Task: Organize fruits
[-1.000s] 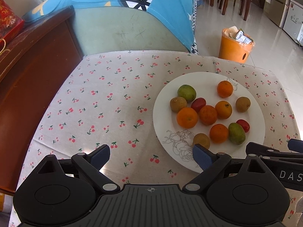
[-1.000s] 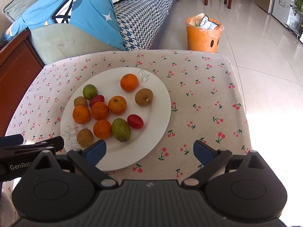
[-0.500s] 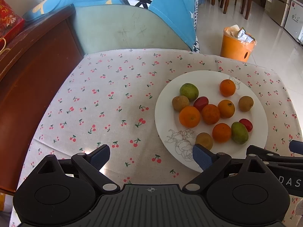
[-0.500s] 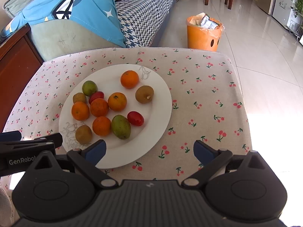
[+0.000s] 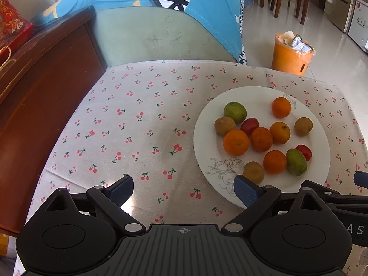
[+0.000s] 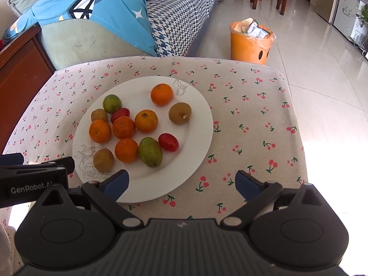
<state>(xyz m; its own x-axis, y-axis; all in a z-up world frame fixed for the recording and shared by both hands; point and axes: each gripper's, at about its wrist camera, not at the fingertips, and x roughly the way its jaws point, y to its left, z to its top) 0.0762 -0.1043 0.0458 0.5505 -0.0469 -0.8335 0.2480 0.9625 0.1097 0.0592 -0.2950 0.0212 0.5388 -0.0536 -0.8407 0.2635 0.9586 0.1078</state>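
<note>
A white plate (image 5: 319,135) (image 6: 202,119) lies on the cherry-print cloth and carries several fruits: oranges (image 5: 235,142) (image 6: 161,94), green mangoes (image 5: 296,161) (image 6: 150,151), brown longan-like fruits (image 5: 303,126) (image 6: 179,113) and small red fruits (image 5: 249,125) (image 6: 168,142). My left gripper (image 5: 183,189) hangs open over the cloth to the left of the plate's near edge, holding nothing. My right gripper (image 6: 181,181) stands open above the plate's near right rim, also holding nothing. Each gripper shows at the edge of the other's view.
A dark wooden cabinet (image 5: 41,87) borders the table on the left, with a red box (image 5: 11,32) on top. A sofa with a blue cushion (image 5: 161,7) stands behind. An orange waste bin (image 6: 250,42) sits on the tiled floor beyond the table.
Both grippers have shifted slightly, so the plate sits a little further right in the left view and higher in the right view. Both stayed open and the fruits did not move.
</note>
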